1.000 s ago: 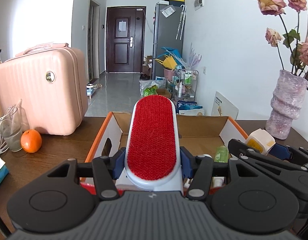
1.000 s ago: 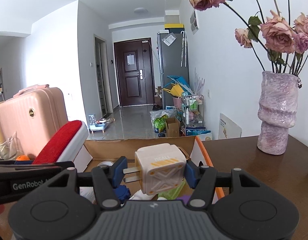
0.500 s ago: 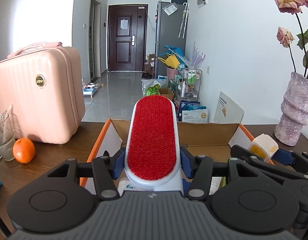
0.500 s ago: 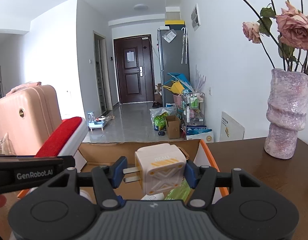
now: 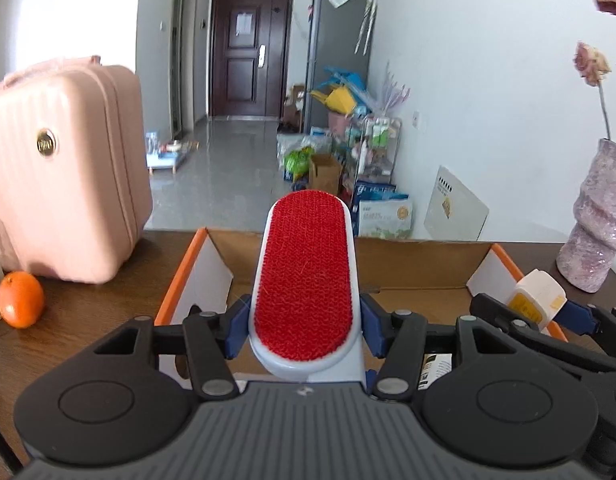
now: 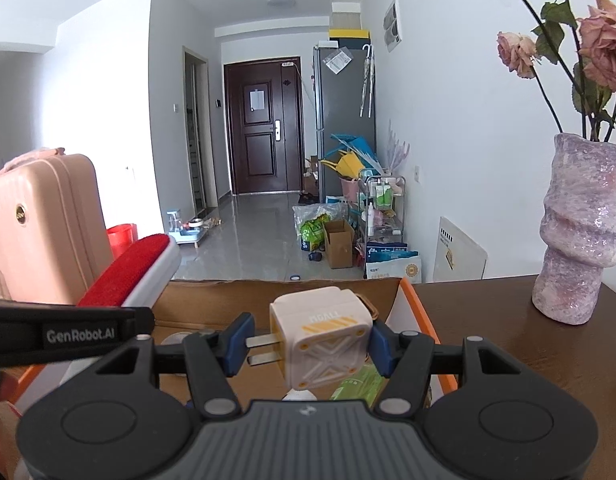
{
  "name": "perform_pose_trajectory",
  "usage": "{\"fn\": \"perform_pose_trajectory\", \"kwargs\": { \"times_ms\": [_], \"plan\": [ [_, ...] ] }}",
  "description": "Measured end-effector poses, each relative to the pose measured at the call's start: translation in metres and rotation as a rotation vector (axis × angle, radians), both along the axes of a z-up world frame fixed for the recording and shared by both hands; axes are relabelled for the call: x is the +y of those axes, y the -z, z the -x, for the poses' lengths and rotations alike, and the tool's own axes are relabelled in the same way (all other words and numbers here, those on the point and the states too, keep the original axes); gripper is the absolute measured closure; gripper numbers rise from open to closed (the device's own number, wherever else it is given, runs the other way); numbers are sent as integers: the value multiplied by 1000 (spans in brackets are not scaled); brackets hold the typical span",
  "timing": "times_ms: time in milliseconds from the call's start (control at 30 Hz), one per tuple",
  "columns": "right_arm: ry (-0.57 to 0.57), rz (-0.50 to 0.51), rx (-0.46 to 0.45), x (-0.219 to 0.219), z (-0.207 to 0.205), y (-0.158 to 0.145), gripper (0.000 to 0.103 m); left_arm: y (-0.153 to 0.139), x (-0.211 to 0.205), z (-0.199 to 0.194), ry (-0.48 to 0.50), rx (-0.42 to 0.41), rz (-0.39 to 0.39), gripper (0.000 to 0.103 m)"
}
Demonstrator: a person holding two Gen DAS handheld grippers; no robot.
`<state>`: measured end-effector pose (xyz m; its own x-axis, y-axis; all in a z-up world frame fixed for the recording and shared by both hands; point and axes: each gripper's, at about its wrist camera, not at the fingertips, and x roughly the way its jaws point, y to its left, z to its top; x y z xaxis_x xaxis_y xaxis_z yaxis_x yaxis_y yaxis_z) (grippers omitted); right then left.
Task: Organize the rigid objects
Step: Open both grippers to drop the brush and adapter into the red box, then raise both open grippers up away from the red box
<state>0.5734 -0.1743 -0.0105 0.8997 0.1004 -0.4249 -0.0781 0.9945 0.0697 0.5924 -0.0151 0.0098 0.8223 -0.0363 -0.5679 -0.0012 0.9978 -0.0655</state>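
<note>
Lint brush: the red-faced lint brush [image 5: 304,276] sits dead centre of the left wrist view, between the blue pads of the left gripper [image 5: 304,330], which is letting go right now; jaws opening, and a sliver of gap shows at the left pad.
Plug adapter: the cream plug adapter [image 6: 322,340] is pinched in the right gripper [image 6: 308,346], centre of the right wrist view, prongs against the left pad, body against the right one. Firmly clenched.
Box: both loads hang over the open cardboard box [image 5: 420,264] with orange edges, lower middle of both views.
Already inside: a green packet [image 6: 354,386] and a printed carton [image 5: 436,364] peek out low down; the rest is hidden behind the grippers.
Progress: I'd call it well along for these two items; carried to the box, neither yet dropped in. The brush looks first to go.
Left to do: release both, then see what else needs sorting.
Table around: an orange [image 5: 20,299] and a pink suitcase [image 5: 64,176] at the left, a mauve vase [image 6: 580,236] with dried roses at the right; whether any belong in the box, I can't tell.
</note>
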Motion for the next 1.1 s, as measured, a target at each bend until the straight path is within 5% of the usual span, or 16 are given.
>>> {"fn": "perform_pose_trajectory", "kwargs": {
  "times_ms": [100, 133, 233, 367, 1100],
  "plan": [
    [4, 8, 38, -1, -4, 2, 43, -4, 3, 4, -35, -17, -15, 3],
    [9, 10, 41, -2, -3, 2, 37, -7, 4, 8, -48, -34, -15, 0],
    [27, 11, 33, -6, 1, -1, 11, -15, 8, 17, -39, -62, -2, 0],
    [41, 11, 37, -9, 2, -3, 0, -17, 12, 21, -52, -58, -3, 0],
    [18, 75, 23, -14, 31, -17, 0, -27, 9, 52, -58, -101, -32, 0]
  ]
}}
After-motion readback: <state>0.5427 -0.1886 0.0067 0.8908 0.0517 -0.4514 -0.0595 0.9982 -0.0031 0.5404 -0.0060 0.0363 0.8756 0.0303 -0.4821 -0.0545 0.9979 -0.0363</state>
